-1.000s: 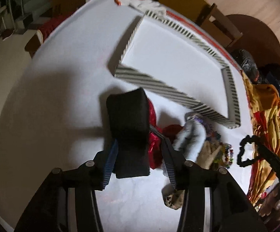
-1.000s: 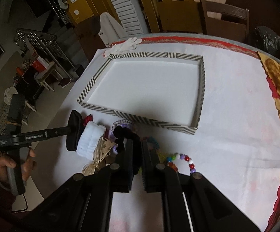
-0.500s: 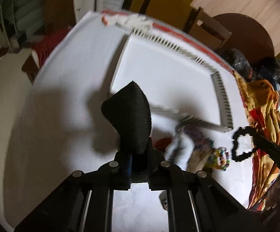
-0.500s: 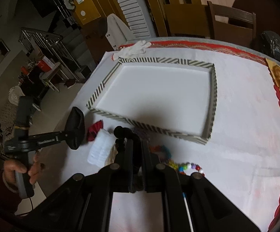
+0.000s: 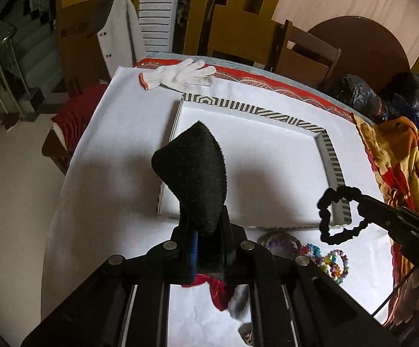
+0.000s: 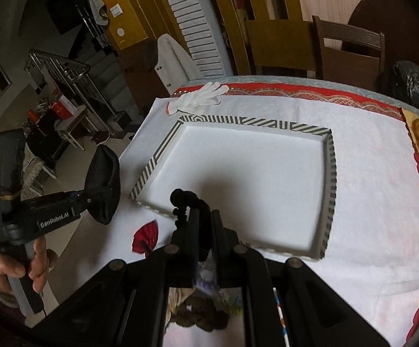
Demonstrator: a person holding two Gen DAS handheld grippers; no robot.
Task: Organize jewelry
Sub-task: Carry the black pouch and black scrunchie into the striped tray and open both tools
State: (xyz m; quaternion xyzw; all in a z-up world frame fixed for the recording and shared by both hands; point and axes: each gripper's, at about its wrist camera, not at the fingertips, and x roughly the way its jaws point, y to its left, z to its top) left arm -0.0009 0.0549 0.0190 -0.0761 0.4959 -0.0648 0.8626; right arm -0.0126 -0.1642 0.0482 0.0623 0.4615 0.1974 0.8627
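My left gripper (image 5: 206, 227) is shut on a wide black velvet band (image 5: 192, 173), held up over the near left corner of the striped-rim white tray (image 5: 253, 110). In the right wrist view the same band (image 6: 104, 185) hangs left of the tray (image 6: 232, 120), with a hand below it on the handle. My right gripper (image 6: 205, 217) is shut on a black ruffled scrunchie (image 6: 189, 199) above the tray's near edge. The left wrist view shows that scrunchie (image 5: 339, 217) dangling at the tray's near right corner. Nothing lies inside the tray.
Beaded bracelets (image 5: 334, 263), a purple bracelet (image 5: 281, 240) and a red piece (image 6: 145, 234) lie on the white cloth in front of the tray. A white glove (image 5: 183, 73) lies beyond it. Chairs stand behind the table; a patterned cloth (image 5: 394, 156) covers the right side.
The left gripper closed on the black band and lifted it off the cloth toward the tray. The right gripper carried the scrunchie up and forward over the tray's near edge.
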